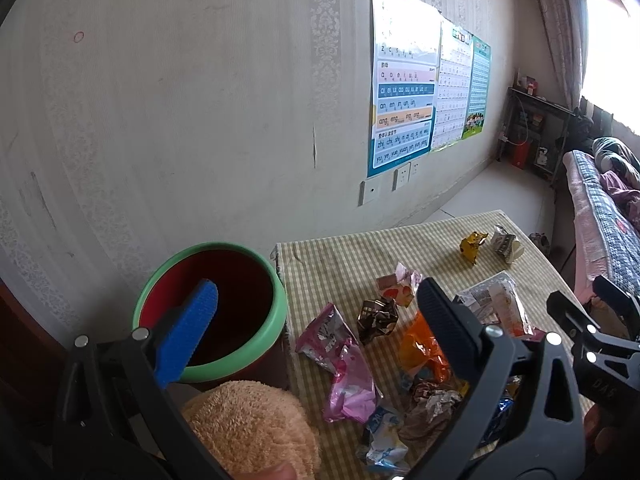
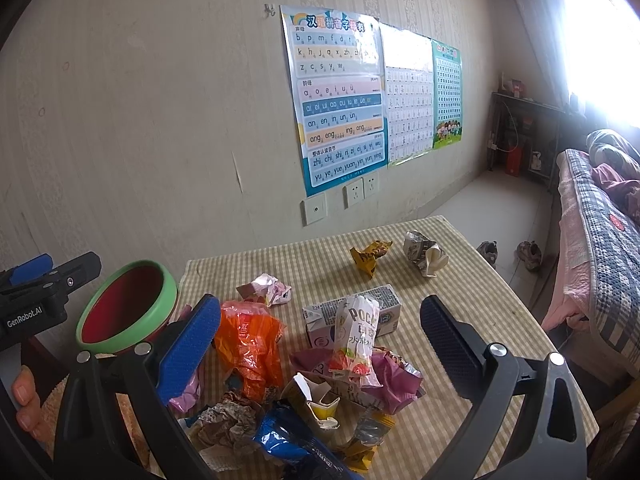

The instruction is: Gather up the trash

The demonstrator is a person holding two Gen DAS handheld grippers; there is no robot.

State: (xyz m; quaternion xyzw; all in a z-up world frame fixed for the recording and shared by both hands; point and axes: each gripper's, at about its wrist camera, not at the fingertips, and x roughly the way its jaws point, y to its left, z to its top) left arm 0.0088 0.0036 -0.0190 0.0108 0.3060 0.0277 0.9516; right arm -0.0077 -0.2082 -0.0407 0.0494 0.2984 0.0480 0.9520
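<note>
I hold both jaws released and empty over the wrapper pile (image 2: 320, 380) on the desk (image 2: 460, 280), the bin (image 1: 212, 312) just beside its edge for short transfers.

Wall posters (image 2: 336, 96), bed (image 2: 600, 216), shoes (image 2: 528, 255)
</note>
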